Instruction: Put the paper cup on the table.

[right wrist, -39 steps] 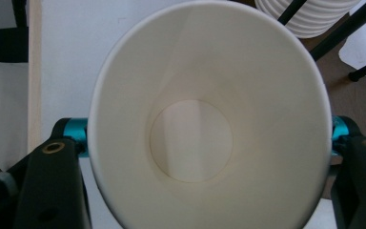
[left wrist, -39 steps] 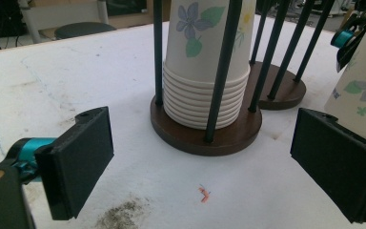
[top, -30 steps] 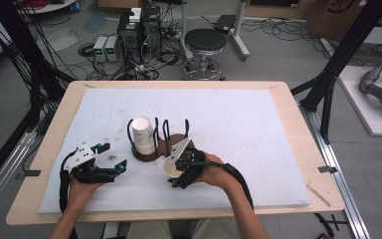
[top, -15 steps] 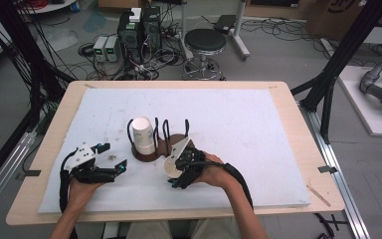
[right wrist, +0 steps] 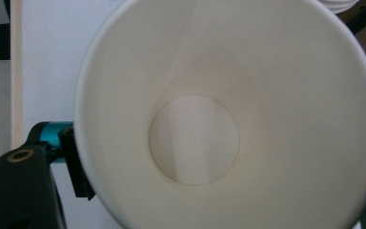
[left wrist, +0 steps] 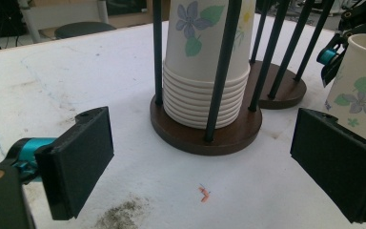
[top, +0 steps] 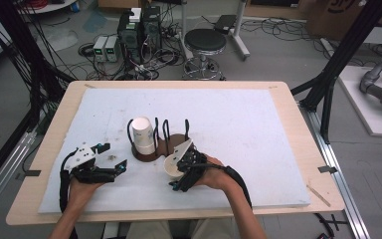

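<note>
A stack of upside-down floral paper cups stands in a holder of black rods on a brown round base. A second, empty brown base with rods adjoins it on the right. My right gripper is shut on a single paper cup, held tilted in front of the empty holder, its open mouth toward the gripper's camera. To the left of the stack, my left gripper is open, and nothing lies between its pads.
A white mat covers the wooden table. Some dark crumbs and a small red speck lie on the mat in front of the left gripper. A stool and cabled equipment stand beyond the far edge.
</note>
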Available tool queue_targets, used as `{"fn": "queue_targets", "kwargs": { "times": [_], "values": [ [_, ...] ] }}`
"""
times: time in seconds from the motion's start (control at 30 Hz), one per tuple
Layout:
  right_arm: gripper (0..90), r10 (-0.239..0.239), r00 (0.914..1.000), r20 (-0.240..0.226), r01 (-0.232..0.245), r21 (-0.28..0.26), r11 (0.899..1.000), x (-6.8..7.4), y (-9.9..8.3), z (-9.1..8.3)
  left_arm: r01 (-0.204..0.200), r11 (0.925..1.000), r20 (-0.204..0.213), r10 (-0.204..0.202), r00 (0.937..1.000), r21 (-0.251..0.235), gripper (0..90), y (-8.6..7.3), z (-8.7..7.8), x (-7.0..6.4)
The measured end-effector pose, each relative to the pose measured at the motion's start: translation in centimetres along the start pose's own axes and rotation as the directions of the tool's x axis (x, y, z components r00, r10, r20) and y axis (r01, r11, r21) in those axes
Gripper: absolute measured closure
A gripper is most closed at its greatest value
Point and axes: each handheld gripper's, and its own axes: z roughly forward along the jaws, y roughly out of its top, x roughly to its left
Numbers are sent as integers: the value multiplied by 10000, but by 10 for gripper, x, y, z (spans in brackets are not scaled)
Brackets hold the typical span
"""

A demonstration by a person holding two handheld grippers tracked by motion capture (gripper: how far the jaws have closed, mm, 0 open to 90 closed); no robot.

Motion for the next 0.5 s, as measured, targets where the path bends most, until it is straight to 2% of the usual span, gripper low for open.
{"fn": "queue_targets", "kwargs": {
  "times": [0.37, 0.5],
  "values": [
    [170, 296, 9995, 116, -294, -165, 9994, -1, -8, -5, 11, 10000, 3, -11, 10000, -10, 73, 0, 0, 0],
    [170, 524, 9983, 247, -513, -444, 9977, -2, -15, -10, -41, 10000, 27, 41, 10000, -14, 81, 0, 0, 0]
  ]
}}
